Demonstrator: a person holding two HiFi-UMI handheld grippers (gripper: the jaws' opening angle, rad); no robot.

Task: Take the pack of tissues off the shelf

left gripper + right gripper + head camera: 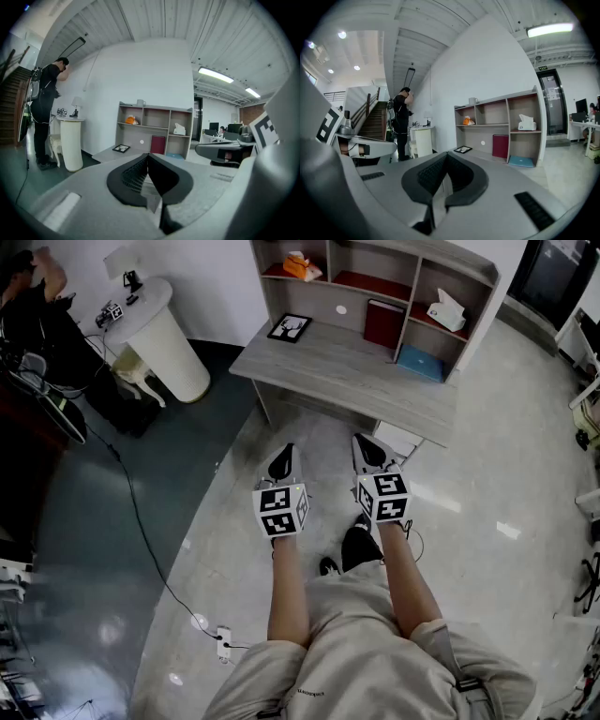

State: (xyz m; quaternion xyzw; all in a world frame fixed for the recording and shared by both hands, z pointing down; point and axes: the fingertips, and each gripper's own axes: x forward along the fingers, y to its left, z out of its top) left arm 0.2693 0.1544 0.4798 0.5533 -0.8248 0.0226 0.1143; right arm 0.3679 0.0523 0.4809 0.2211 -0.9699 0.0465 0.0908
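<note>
At the far left a person (26, 298) is standing with their back to you beside a round white stand (167, 341), well apart from your work, so nothing there is getting in your way. You are holding the left tool (285, 457) out in front of you over the floor (187, 521), clenched with its jaws meeting at the tips and nothing between them, which looks like a carrying posture and not a reach. Beyond it, a picture frame (290, 327) is lying flat on the left of the tabletop (356, 371), and an orange item (298, 265) is sitting in the upper left compartment of the shelf (410, 296). You are carrying the right tool (366, 446) just beside the left one, likewise clenched and empty, both pointing roughly level toward the shelf. Further right, a red folder (383, 322) is standing upright against a divider and a blue item (420, 363) is lying flat in the lower right compartment. The pack of tissues (445, 310) is sitting upright on the upper board of the right-hand compartment, one tissue poking up from its top, with free room around it. Both tools are hanging well short of the tabletop, so the approach is probably only beginning; since the pack is sitting on the right, the right tool is likely the one to open.
</note>
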